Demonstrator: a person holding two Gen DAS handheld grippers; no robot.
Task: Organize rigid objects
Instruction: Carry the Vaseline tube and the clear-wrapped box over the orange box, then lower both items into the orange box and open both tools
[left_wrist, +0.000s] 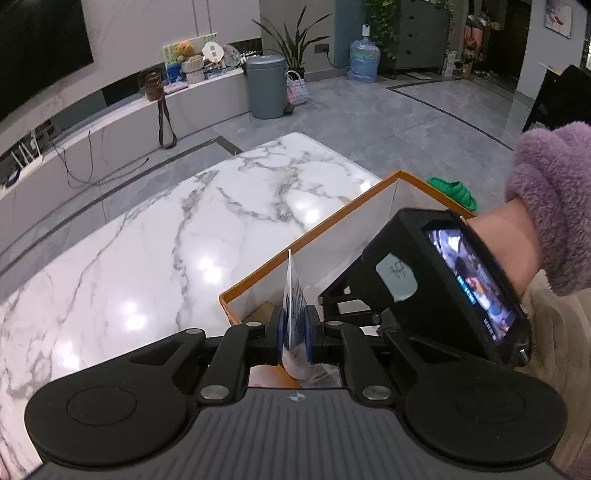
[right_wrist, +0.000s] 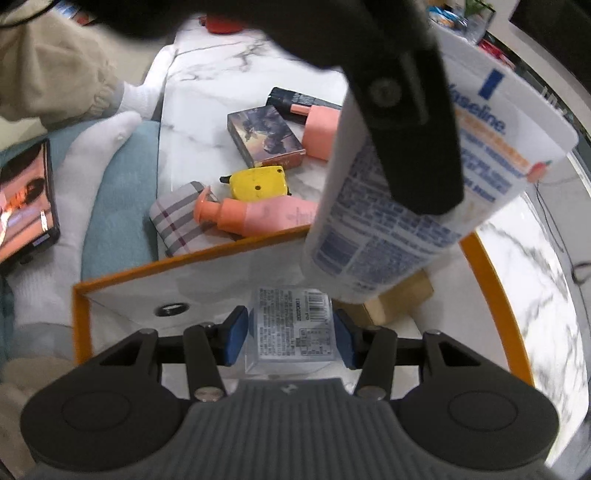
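My left gripper (left_wrist: 294, 334) is shut on a white Vaseline tube (left_wrist: 293, 295) and holds it over the orange-rimmed white box (left_wrist: 306, 240). The tube (right_wrist: 388, 221) hangs cap-down over the box (right_wrist: 122, 280) in the right wrist view, with a left finger (right_wrist: 417, 122) across it. My right gripper (right_wrist: 291, 338) is shut on a clear labelled box (right_wrist: 291, 328) inside the orange box. A brown carton (right_wrist: 402, 295) lies in the box under the tube.
On the marble table (left_wrist: 147, 266) beyond the box lie a pink pump bottle (right_wrist: 258, 216), a yellow object (right_wrist: 258, 182), a plaid pouch (right_wrist: 184, 221), a printed box (right_wrist: 266, 136), a pink block (right_wrist: 321, 129) and a dark tube (right_wrist: 291, 98). A phone (right_wrist: 26, 199) lies at left.
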